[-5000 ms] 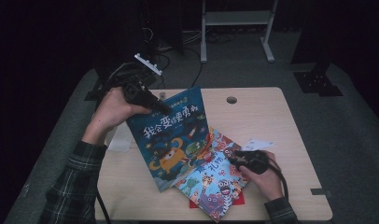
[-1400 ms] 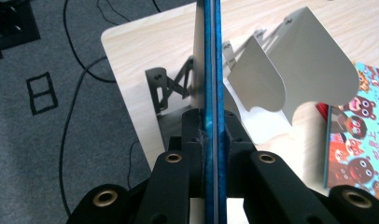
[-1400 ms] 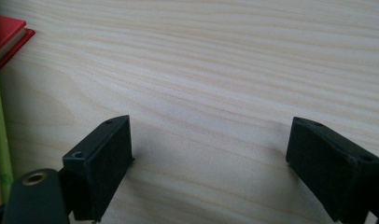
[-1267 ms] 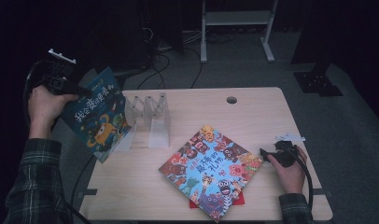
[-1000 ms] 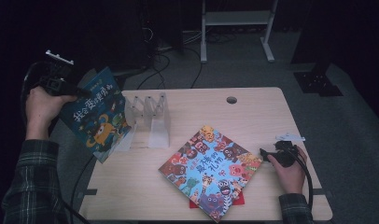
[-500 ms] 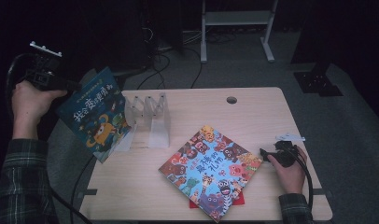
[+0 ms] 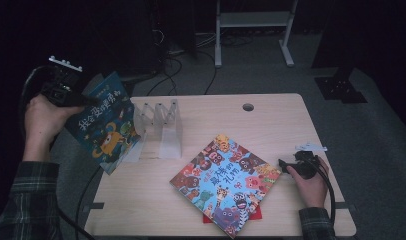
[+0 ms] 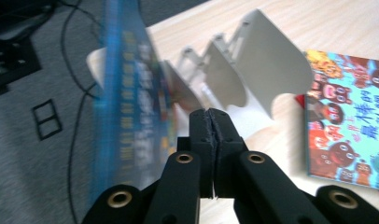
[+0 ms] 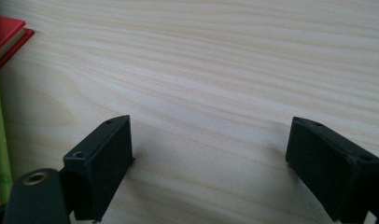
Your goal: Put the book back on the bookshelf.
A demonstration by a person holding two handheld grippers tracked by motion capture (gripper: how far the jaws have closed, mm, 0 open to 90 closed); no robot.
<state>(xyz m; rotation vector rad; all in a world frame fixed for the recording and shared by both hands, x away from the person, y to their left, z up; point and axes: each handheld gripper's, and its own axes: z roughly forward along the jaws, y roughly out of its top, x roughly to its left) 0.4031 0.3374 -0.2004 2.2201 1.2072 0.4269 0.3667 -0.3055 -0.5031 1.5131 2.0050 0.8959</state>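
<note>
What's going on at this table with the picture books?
A person with a gripper in each hand is putting books into a clear rack. A blue book leans in its left end, and the left gripper, shut and empty, sits just beside it. The right gripper rests open on the table, next to a colourful book lying flat on a red one.

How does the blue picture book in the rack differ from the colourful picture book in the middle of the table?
The blue picture book stands tilted in the left end of the clear plastic rack, while the colourful picture book lies flat on the light wooden table. The blue one overhangs the table's left edge; the colourful one rests on a red book, well inside the tabletop. Both covers show cartoon creatures and printed characters.
</note>
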